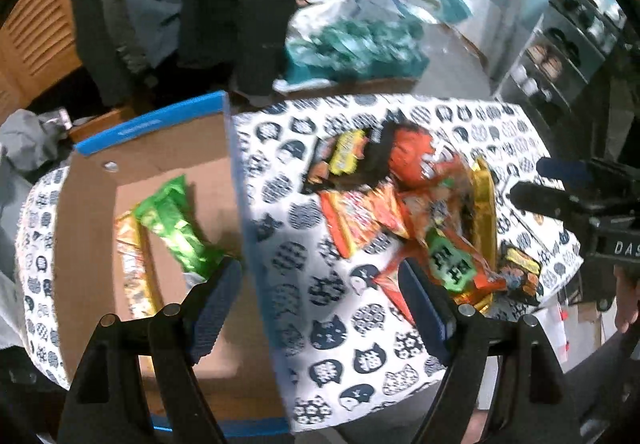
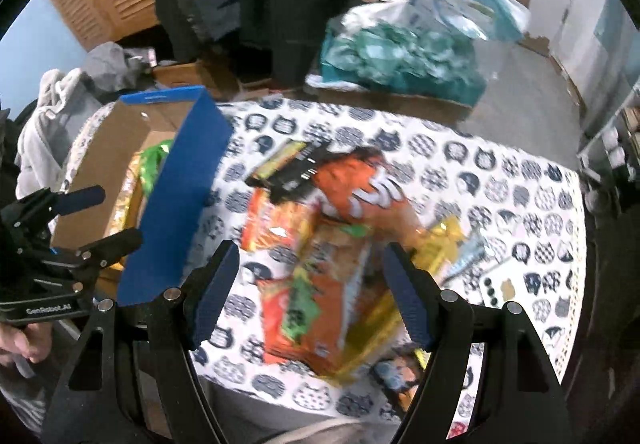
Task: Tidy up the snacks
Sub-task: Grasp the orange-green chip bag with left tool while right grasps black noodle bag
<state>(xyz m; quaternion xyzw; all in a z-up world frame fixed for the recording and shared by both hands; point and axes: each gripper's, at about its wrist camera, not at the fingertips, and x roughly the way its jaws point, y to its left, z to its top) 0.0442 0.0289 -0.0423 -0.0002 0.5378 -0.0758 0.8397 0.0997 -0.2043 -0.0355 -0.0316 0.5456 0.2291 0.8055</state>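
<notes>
A pile of snack packs (image 1: 404, 204), mostly orange, lies on the cat-print tablecloth (image 1: 328, 324); it also shows in the right wrist view (image 2: 320, 244). A blue-edged cardboard box (image 1: 92, 212) stands at the left and holds a green pack (image 1: 176, 224) and a yellow pack (image 1: 132, 264). My left gripper (image 1: 320, 308) is open and empty, straddling the box's right wall. My right gripper (image 2: 312, 292) is open and empty just above the pile. The box also shows in the right wrist view (image 2: 180, 196).
A gold-wrapped pack (image 1: 486, 204) lies at the pile's right side. A teal plastic bag (image 2: 400, 56) sits on cardboard behind the table. A metal shelf rack (image 1: 560, 44) stands at the right. Clothes hang at the back. The table's front edge is close.
</notes>
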